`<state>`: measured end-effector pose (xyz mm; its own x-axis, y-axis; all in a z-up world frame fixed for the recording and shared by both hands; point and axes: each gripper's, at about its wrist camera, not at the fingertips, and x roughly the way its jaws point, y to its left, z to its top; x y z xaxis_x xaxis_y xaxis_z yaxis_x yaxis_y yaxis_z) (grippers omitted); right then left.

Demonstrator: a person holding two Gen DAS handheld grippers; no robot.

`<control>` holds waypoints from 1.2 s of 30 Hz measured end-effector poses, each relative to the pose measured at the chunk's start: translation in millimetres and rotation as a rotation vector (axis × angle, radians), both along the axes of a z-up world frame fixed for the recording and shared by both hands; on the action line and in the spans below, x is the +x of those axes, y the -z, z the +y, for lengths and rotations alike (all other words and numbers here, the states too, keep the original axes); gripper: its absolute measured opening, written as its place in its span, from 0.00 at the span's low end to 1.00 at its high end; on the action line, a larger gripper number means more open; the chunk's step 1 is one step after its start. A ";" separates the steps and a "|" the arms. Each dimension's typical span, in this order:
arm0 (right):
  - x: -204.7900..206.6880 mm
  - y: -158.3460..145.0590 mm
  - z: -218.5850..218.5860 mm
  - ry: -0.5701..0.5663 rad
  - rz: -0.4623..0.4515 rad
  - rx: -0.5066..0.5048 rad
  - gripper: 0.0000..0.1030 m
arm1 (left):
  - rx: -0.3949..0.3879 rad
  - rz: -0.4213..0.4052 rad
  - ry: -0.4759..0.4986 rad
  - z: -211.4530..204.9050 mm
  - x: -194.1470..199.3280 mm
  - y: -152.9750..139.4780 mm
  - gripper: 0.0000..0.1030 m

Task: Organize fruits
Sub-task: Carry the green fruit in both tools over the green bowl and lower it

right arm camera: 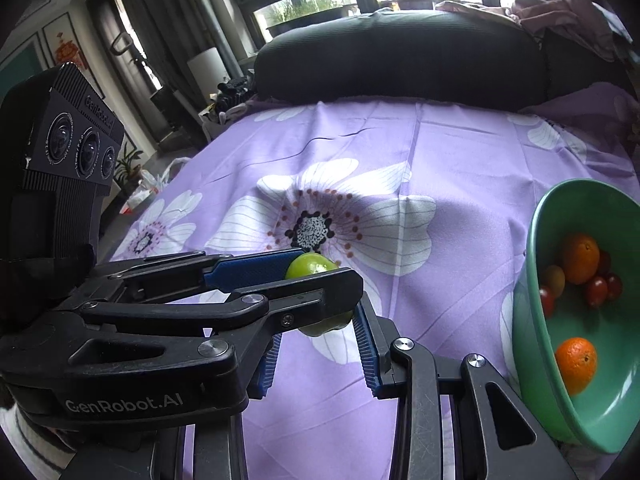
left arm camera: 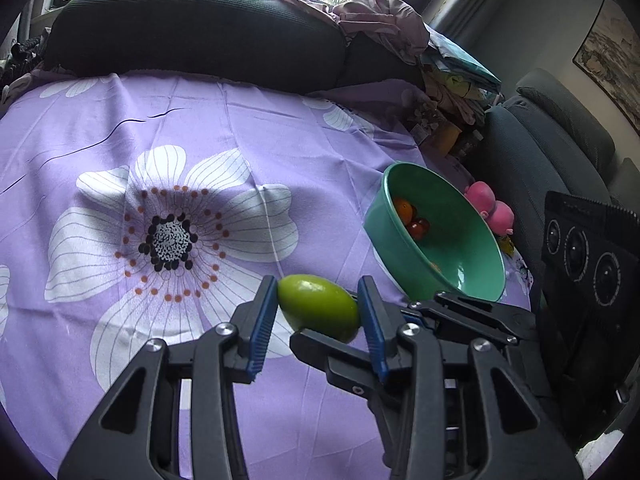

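A green oval fruit (left arm camera: 318, 308) hangs above the purple flowered cloth (left arm camera: 120, 140). My left gripper (left arm camera: 318, 286) is shut on it, a blue pad pressing each end. From the right, a black finger (left arm camera: 320, 344) of my right gripper crosses under the fruit. In the right wrist view my right gripper (right arm camera: 320, 322) is shut on the same fruit (right arm camera: 310, 266); the left gripper (right arm camera: 326, 268) crosses in front and hides one pad. A green bowl (left arm camera: 460, 260) (right arm camera: 600, 412) stands to the right. It holds two oranges (right arm camera: 580, 258) and small red fruits (right arm camera: 596, 290).
A long dark cushion (left arm camera: 192, 28) bounds the far side of the cloth. A heap of clothes (left arm camera: 384, 20) lies at the back right. Two pink toys (left arm camera: 490, 206) sit just behind the bowl, near the cloth's right edge, with a grey sofa (left arm camera: 552, 128) beyond.
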<state>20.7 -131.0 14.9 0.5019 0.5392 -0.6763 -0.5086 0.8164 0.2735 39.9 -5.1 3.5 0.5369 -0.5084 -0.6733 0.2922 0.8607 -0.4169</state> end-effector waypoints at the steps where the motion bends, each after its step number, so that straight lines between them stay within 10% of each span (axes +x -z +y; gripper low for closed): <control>1: -4.5 -0.3 -2.5 0.002 -0.002 0.003 0.36 | 0.003 -0.001 0.003 -3.1 -3.1 -1.6 0.39; 36: -6.7 -17.8 -139.7 0.322 -0.043 0.054 0.36 | 0.005 -0.041 0.289 -151.0 28.4 -21.6 0.40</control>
